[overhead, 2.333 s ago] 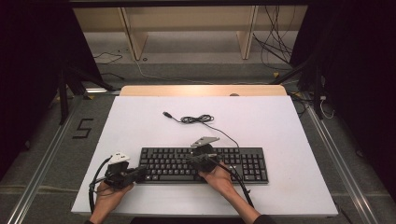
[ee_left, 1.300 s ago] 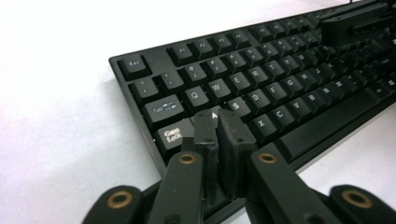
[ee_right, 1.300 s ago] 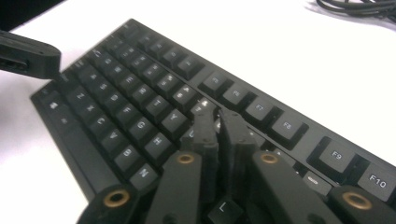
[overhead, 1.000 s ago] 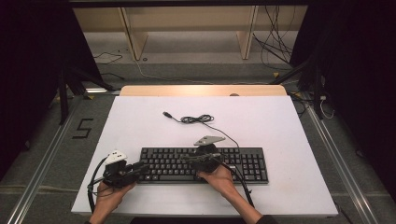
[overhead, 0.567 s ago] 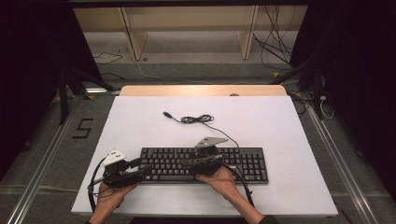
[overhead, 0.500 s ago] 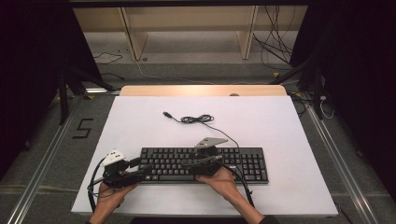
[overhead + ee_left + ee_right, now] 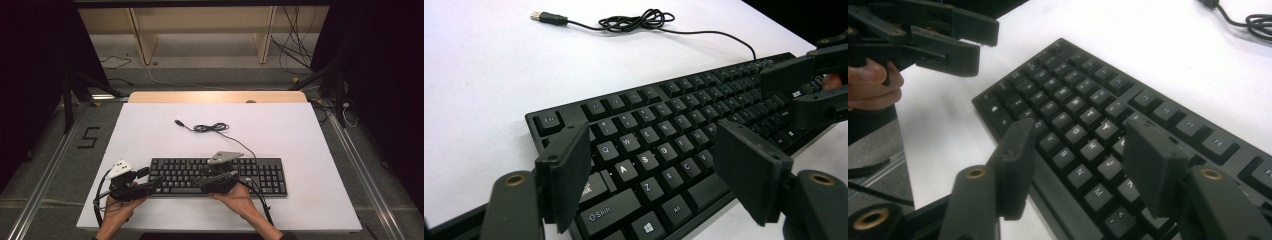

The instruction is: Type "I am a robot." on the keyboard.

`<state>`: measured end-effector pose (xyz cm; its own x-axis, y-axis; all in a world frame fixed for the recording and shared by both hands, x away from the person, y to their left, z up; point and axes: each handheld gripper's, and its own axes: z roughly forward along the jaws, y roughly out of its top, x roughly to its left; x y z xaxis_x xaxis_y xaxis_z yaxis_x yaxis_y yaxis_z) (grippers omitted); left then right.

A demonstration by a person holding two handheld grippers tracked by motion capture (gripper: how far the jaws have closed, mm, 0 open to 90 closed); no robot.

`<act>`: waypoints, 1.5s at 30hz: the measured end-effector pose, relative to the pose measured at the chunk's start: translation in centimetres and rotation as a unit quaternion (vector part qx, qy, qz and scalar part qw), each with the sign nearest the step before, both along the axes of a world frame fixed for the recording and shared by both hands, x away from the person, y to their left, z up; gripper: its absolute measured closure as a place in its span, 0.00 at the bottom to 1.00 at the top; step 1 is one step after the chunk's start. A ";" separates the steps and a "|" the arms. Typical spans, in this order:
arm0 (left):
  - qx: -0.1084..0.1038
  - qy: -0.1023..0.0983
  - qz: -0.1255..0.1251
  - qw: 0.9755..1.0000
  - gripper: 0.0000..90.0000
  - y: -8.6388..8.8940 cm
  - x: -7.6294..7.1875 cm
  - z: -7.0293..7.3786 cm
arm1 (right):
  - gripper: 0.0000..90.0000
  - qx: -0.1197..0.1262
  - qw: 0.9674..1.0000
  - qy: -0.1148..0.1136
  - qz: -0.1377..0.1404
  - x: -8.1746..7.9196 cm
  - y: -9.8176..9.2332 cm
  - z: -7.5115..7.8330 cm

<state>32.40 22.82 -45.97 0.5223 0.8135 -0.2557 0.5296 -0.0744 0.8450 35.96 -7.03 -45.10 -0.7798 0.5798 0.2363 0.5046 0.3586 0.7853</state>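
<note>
- Two grippers hover over one black keyboard (image 7: 218,176), which lies flat near the front edge of the white table (image 7: 310,150), its long side facing the person.
- The left gripper (image 7: 150,181) sits at the keyboard's left end. Its jaws have just been opening and stand spread, with the letter keys under the gap but nothing pinched between the pads.
- The right gripper (image 7: 220,177) hangs over the middle keys. Its jaws opened and then eased in slightly; they stand apart, pressing on nothing.
- Judging by this, the keyboard is let go and resting in place; whatever comes next, a fresh grasp or a pull-away, is not yet started.
- The cable (image 7: 212,128) runs from the keyboard's back edge to a loose coil, and its plug (image 7: 178,122) lies bare on the table, well apart from both grippers.
- The high view gives the whole layout, including both hands and the coil's place.
- The left gripper view reads the key legends beneath its pads (image 7: 569,175) and shows the other gripper farther along the keys.
- The right gripper view shows its own gripper (image 7: 1080,165) above the keys and the left hand (image 7: 873,82).
</note>
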 end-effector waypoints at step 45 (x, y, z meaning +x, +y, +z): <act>-0.015 -0.029 -0.024 0.999 0.30 -0.4 -0.5 0.3 | 1.00 -0.076 0.997 0.011 0.031 -1.4 1.5 -3.1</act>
